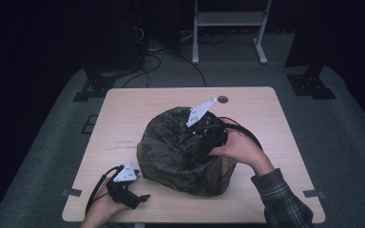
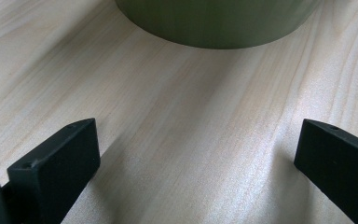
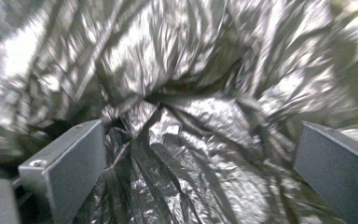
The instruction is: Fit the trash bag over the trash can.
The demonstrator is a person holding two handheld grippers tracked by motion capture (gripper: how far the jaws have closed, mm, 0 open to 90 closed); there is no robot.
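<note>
A round bin (image 1: 221, 173) lined with a crinkled black bag (image 1: 171, 142) stands near the middle of the pale wooden bench (image 1: 266, 109). The right tool (image 1: 204, 142) reaches down into the bin's mouth, its jaws spread wide over the rumpled plastic (image 3: 191, 116) with nothing pinched between them. The left tool (image 1: 138, 197) rests low on the bench by the near edge, just beside the bin's base (image 2: 219, 23), jaws wide apart and empty.
</note>
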